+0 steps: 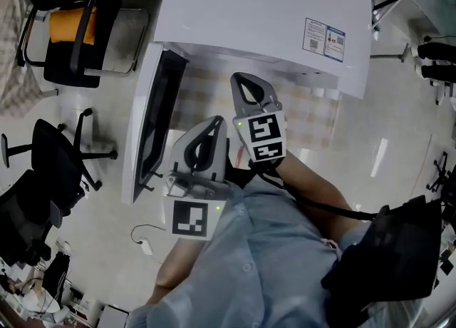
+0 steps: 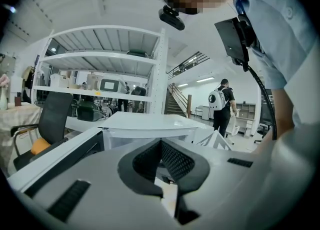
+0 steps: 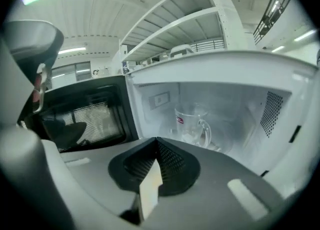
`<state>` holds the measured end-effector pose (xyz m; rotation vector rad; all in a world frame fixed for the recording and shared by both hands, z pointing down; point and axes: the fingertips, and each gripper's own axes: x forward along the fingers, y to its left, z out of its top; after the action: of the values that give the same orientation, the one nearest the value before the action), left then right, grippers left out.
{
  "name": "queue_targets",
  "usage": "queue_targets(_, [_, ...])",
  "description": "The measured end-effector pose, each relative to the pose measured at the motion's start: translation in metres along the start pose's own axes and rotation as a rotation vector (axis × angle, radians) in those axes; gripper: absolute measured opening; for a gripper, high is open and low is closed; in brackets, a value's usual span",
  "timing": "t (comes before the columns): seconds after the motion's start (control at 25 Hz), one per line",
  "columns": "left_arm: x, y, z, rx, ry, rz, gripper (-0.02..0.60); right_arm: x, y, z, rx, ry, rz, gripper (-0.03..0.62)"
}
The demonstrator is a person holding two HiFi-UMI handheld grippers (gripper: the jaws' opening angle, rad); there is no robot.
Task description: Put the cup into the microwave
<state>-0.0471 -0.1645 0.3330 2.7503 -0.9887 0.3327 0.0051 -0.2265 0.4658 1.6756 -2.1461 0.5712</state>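
Observation:
A clear glass cup [image 3: 192, 124] with a handle stands upright inside the white microwave [image 1: 263, 13], on the cavity floor. The microwave door [image 1: 153, 123] hangs wide open to the left. My right gripper [image 1: 244, 80] is shut and empty just in front of the open cavity, apart from the cup; in its own view the closed jaws [image 3: 157, 143] point at the cup. My left gripper [image 1: 216, 123] is lower and to the left, beside the door, its jaws [image 2: 161, 143] shut with nothing in them. The head view does not show the cup.
Black office chairs [image 1: 71, 34] [image 1: 50, 162] stand left of the microwave, one with an orange cushion. A white cable [image 1: 142, 241] lies on the floor. In the left gripper view I see white shelving [image 2: 100, 59], a white table [image 2: 145, 121] and a person with a backpack [image 2: 220, 104].

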Motion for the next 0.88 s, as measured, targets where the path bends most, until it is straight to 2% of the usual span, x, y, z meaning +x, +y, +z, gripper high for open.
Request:
queue_targets(0.2, [-0.023,-0.026,0.014,0.006,-0.041,0.058,0.005,-0.061,0.035,0.016,-0.063,-0.056,0.123,0.002])
queue_targets(0.4, [-0.041,-0.044,0.036,0.05,-0.108,0.13,0.005,-0.118,0.059,0.044,-0.126,-0.15,0.227,0.002])
queue_targets(0.68, [-0.067,-0.07,0.061,0.083,-0.196,0.209,0.005,-0.178,0.063,0.075,-0.2,-0.282,0.255,0.002])
queue_targets(0.88, [-0.076,-0.085,0.071,0.106,-0.235,0.245,0.005,-0.203,0.066,0.08,-0.225,-0.323,0.289,0.002])
